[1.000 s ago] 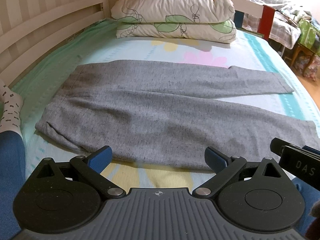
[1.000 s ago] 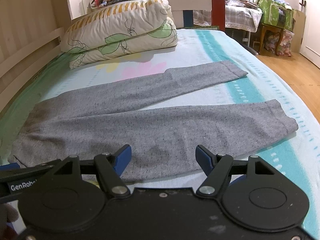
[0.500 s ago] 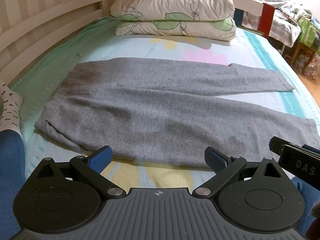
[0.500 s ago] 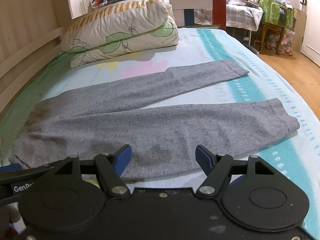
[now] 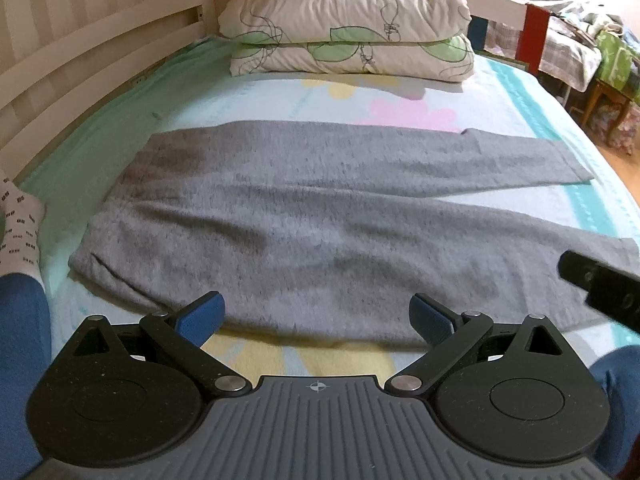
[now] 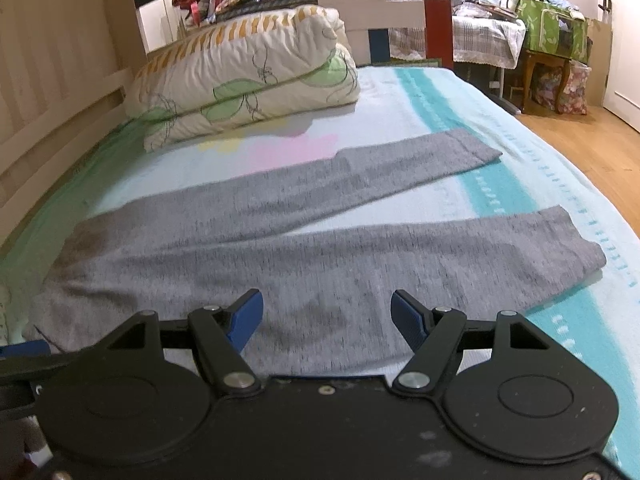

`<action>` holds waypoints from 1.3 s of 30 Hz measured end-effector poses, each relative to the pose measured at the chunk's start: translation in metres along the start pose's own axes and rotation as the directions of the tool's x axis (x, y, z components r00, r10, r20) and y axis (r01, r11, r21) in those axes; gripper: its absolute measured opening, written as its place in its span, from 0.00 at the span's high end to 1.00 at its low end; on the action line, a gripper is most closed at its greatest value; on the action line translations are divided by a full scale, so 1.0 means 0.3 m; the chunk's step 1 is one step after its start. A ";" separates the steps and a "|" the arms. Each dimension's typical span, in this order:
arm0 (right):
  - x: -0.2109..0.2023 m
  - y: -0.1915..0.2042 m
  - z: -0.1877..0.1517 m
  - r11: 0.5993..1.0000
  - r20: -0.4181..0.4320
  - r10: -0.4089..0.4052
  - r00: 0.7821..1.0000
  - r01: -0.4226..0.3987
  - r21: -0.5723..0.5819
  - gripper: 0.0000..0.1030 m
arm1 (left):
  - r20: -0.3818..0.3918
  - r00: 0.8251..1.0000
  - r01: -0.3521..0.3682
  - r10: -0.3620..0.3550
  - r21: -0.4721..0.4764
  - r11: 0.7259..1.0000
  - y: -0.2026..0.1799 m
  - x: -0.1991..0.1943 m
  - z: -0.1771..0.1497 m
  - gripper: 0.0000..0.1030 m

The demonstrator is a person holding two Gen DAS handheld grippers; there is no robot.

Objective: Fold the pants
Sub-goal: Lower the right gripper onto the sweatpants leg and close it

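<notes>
Grey pants (image 5: 304, 216) lie flat on the bed, waistband at the left, the two legs spread apart toward the right. They show in the right wrist view too (image 6: 320, 248). My left gripper (image 5: 318, 314) is open and empty, just above the near edge of the pants. My right gripper (image 6: 326, 316) is open and empty over the near leg. The right gripper's body shows at the right edge of the left wrist view (image 5: 600, 284).
Two stacked pillows (image 5: 348, 28) lie at the head of the bed. A white slatted rail (image 5: 80, 64) runs along the left side. My socked foot (image 5: 18, 224) rests by the waistband. The bed's right edge drops to a wooden floor (image 6: 592, 148) with furniture beyond.
Both grippers have moved slightly forward toward the pants. Both stay open. The pants have not moved.
</notes>
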State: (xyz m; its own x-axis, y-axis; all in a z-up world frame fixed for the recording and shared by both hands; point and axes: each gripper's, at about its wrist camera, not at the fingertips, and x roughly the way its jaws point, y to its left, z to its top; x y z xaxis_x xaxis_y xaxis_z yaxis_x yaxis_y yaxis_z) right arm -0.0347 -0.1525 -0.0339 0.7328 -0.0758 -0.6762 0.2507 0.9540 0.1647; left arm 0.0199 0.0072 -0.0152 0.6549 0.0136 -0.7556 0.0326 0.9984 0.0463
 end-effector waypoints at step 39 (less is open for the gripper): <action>1.325 -0.153 0.777 0.866 -0.222 0.162 0.962 -0.246 -0.435 0.93 | -0.115 0.993 0.003 0.007 0.090 0.996 0.022 0.706 0.444 0.22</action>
State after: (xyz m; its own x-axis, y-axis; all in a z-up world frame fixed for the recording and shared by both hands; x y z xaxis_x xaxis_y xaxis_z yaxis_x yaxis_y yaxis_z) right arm 0.3927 -0.2940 -0.1429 0.6048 0.1461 -0.7828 -0.2384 0.9712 -0.0030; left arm 0.2595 0.0093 -0.0879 0.5641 0.0268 -0.8253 0.1029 0.9894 0.1025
